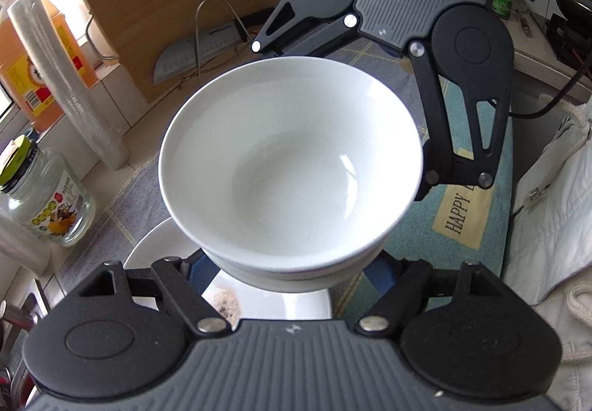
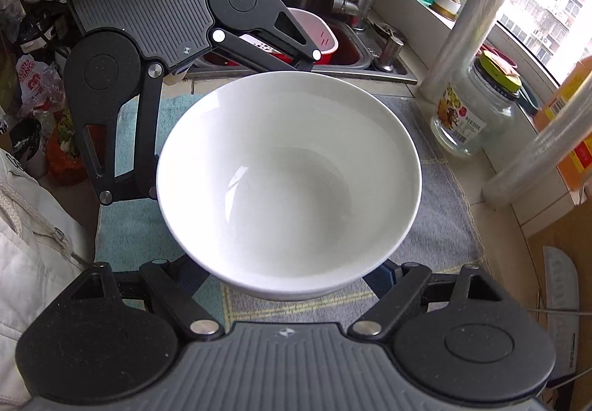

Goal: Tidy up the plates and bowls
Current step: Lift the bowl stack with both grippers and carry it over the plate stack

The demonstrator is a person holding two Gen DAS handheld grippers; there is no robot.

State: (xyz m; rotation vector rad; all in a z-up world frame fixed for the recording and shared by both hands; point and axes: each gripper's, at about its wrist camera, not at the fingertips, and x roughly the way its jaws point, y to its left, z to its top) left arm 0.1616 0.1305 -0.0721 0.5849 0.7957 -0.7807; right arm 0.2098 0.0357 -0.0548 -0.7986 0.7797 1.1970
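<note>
A white bowl hangs in the air between both grippers, and the left wrist view shows a second bowl nested under it. My left gripper clamps the stack from one side, its blue fingers flanking the base. From the opposite side my right gripper does the same, with its fingers mostly hidden under the bowl. Below the stack lies a white plate with food residue, resting on a grey and teal mat.
A glass jar, a plastic-wrap roll, an orange bottle, a cutting board and a knife stand along the window side. The sink holds a pink basin. A white jacket is close by.
</note>
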